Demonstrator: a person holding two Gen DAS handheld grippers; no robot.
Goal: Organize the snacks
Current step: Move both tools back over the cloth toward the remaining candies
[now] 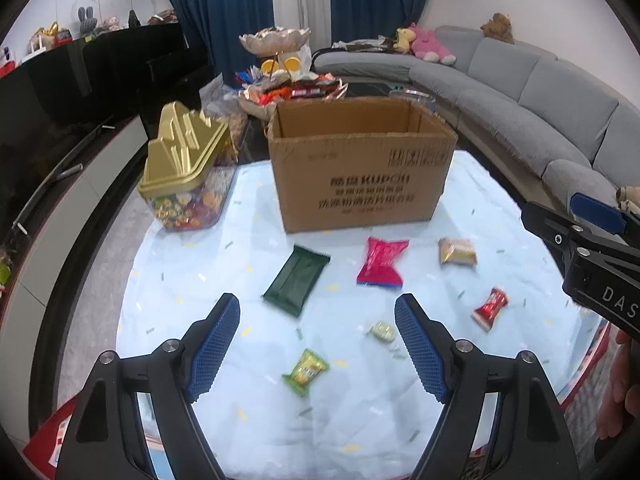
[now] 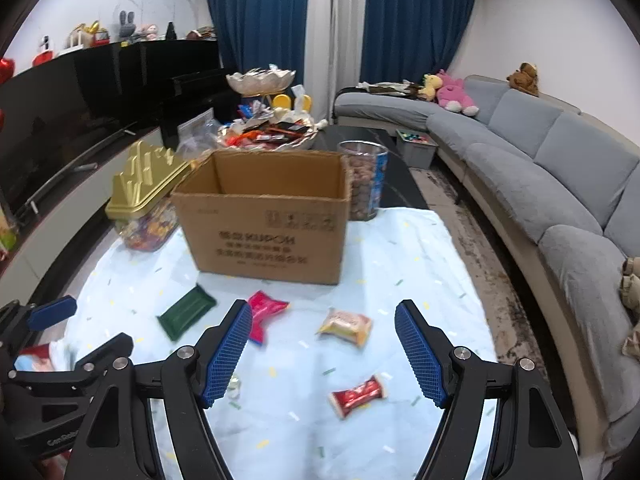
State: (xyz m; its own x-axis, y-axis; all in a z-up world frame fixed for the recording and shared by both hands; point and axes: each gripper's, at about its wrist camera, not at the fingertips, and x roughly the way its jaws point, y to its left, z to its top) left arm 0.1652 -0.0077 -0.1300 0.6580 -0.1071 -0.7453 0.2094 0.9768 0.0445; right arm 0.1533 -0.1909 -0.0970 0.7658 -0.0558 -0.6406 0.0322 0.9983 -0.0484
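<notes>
Jaws of left gripper (image 1: 317,344) and right gripper (image 2: 323,354) spread, nothing between the pads; six snack packets lie loose on the pale cloth (image 1: 460,208) before the open cardboard box (image 1: 360,168); dark green packet (image 1: 297,280) nearest its front left corner.

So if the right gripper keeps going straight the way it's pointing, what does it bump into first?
Probably the red candy: it lies on the cloth right between the open jaws of the right gripper. The yellow snack sits just beyond it. Depth is hard to judge, so that's a best guess.
</notes>
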